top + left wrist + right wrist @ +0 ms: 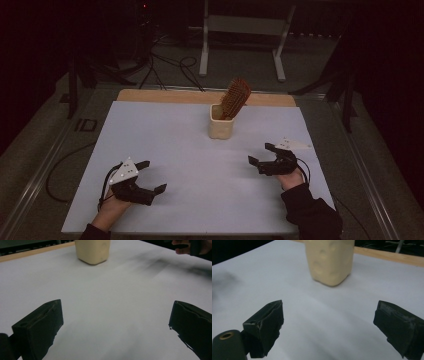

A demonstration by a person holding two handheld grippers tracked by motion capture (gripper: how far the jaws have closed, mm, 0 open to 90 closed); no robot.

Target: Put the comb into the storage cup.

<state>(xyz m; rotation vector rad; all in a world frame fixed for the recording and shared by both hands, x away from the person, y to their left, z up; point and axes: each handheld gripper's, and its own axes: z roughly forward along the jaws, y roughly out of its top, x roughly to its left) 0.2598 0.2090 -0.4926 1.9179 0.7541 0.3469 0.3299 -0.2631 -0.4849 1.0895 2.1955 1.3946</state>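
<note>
A cream-coloured, square-sided plastic cup [220,123] stands upright on the desk [165,145], near the middle of its far edge. In it leans a reddish-brown hairbrush [235,97], bristle head up and tilted toward the far right corner, most of its length above the rim. That makes the pair top-heavy: a pull on the brush off the line of its lean, or a knock on the rim, would likely tip the light cup or drag it across the smooth white surface.

The left gripper [150,177] rests near the near left corner and the right gripper [264,154] toward the right edge, both well apart from the cup. On each the jaws stand wide apart and hold nothing, with bare desk between them. Coming in low from either side risks striking the cup wall before reaching the brush. The dim light could also make the gap hard to judge.
</note>
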